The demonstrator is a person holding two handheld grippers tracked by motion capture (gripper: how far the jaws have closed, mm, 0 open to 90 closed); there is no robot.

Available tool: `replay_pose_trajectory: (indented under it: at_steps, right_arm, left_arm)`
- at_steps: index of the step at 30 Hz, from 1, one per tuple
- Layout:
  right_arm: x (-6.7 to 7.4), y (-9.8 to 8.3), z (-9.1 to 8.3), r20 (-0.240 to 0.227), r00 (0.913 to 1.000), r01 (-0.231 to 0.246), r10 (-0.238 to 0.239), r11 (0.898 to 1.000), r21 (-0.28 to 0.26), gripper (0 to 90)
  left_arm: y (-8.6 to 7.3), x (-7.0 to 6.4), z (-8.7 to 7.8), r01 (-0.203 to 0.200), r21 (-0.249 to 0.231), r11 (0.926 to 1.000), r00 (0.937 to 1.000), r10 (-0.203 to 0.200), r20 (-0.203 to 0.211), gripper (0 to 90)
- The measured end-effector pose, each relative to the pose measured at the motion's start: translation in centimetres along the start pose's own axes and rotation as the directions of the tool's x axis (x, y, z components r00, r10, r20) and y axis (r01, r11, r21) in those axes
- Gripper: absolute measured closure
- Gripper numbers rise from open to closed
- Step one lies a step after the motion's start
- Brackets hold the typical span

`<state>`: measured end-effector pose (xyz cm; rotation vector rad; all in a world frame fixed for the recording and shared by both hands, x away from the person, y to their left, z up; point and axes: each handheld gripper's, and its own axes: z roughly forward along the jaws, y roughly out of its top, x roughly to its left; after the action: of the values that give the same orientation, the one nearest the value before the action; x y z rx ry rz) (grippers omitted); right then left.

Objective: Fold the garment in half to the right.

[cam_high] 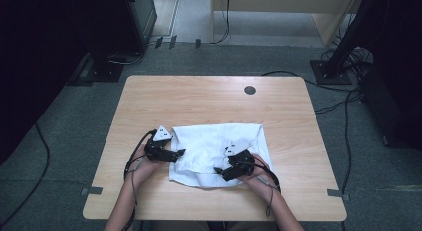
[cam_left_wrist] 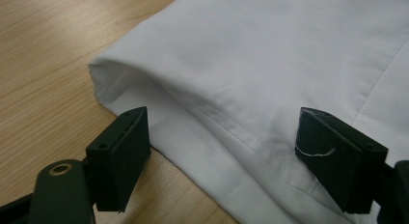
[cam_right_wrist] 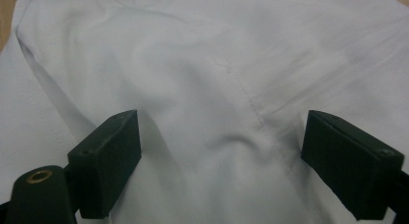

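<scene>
A folded white garment (cam_high: 219, 151) lies on the wooden table (cam_high: 209, 99), near its front edge. My left gripper (cam_high: 180, 153) sits at the garment's left edge with its jaws wide apart. In the left gripper view the folded cloth edge (cam_left_wrist: 212, 122) runs between the two black pads (cam_left_wrist: 123, 156) and neither pad presses on it. My right gripper (cam_high: 217, 170) hovers over the garment's front part, pointing left, also open. In the right gripper view a stitched seam (cam_right_wrist: 251, 108) and soft wrinkles lie between its spread pads (cam_right_wrist: 108, 156).
A dark round grommet hole (cam_high: 250, 90) sits near the table's far edge. Bare wood (cam_high: 199, 96) stretches behind the garment. Cables (cam_high: 343, 106) trail on the grey floor to the right, and dark stands (cam_high: 107, 66) rise at the back left.
</scene>
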<state>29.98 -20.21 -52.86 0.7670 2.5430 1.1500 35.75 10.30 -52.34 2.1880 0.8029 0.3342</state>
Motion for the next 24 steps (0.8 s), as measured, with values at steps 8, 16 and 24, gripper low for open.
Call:
replay_pose_trajectory:
  at_steps: [8,16,24]
  right_arm:
    - [-0.3,0.3,-0.1,-0.01,0.9995,-0.029,0.029,1.0,0.007,15.0]
    - [-0.1,1.5,-1.0,0.022,0.9979,-0.059,0.06,0.997,-0.055,17.2]
    - [0.7,1.5,0.6,0.015,0.9992,-0.036,0.036,0.999,-0.01,17.0]
  left_arm:
    - [0.1,-0.1,0.1,-0.008,-0.001,1.0,1.0,0.008,0.004,19.9]
    - [0.4,-0.5,0.2,-0.017,0.016,0.9997,0.9996,0.017,0.022,19.8]
    - [0.4,-0.6,0.3,-0.02,0.013,0.9997,0.9995,0.02,0.025,19.9]
